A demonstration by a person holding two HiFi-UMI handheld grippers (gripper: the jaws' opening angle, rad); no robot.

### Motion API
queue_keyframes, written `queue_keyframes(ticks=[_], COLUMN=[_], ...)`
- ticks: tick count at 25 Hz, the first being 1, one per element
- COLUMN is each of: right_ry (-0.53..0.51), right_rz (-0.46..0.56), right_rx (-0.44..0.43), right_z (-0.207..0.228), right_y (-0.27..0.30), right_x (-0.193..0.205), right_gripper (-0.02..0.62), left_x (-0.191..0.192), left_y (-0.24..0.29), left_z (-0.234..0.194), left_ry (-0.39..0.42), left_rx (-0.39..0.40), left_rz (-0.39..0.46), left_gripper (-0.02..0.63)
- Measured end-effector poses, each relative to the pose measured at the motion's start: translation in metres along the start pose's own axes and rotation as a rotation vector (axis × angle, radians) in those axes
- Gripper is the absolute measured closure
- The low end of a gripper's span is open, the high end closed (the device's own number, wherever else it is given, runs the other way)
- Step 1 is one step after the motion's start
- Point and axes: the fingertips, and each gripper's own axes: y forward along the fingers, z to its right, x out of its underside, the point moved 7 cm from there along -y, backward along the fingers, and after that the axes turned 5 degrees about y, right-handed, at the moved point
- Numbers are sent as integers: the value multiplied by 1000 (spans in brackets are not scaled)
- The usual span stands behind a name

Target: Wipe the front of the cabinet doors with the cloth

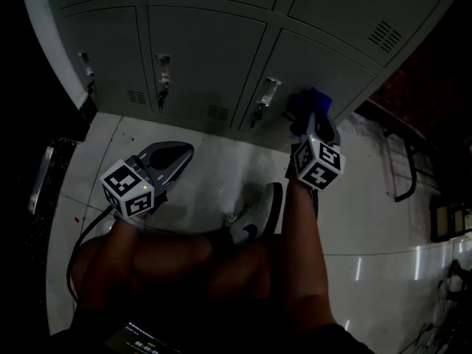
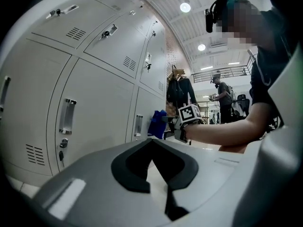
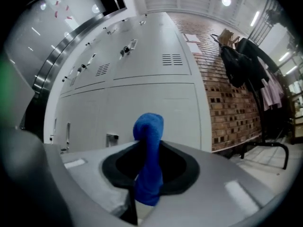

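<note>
Right gripper view | right gripper point(image 3: 142, 193) closed on cloth point(image 3: 148, 126), just before the low right door point(image 3: 156, 98), contact unclear | cloth looks soft, light, floppy; best pinched on a bunched fold | left gripper point(image 2: 158, 174) closed, empty, to the left.

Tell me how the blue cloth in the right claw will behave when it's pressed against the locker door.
Probably floppy: the blue cloth curls over at its top above the right claw, so it should fold flat against the cabinet door. Likely light, since a pinch alone holds it up. Its fuzzy surface looks grippy, so it may drag slightly.
</note>
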Motion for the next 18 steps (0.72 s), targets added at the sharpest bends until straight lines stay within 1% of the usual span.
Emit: queue_keyframes(ticks=[5,7,9,14,18], right_ry=[-52,-77,-73,-58,-48], right_rz=[-60,-80,-103,-144,-165], right_rx=[-124,-159,-184,-208,-192], right_z=[-53,-68,-76,-79,-72], right_y=[-4,0,5,27,38], right_x=[26,36,48,76,88], right_gripper=[518,518,518,518,518], left_x=[-6,-8,-7,-4,-1], left_y=[-2,-2,-3,-3,-3], left_z=[1,1,0,-5,-6], left_ry=[-4,-1,-2,-11,-19], left_rx=[1,2,1,-11,-15], left_rz=[18,27,34,32,27], left_gripper=[603,603,603,603,603])
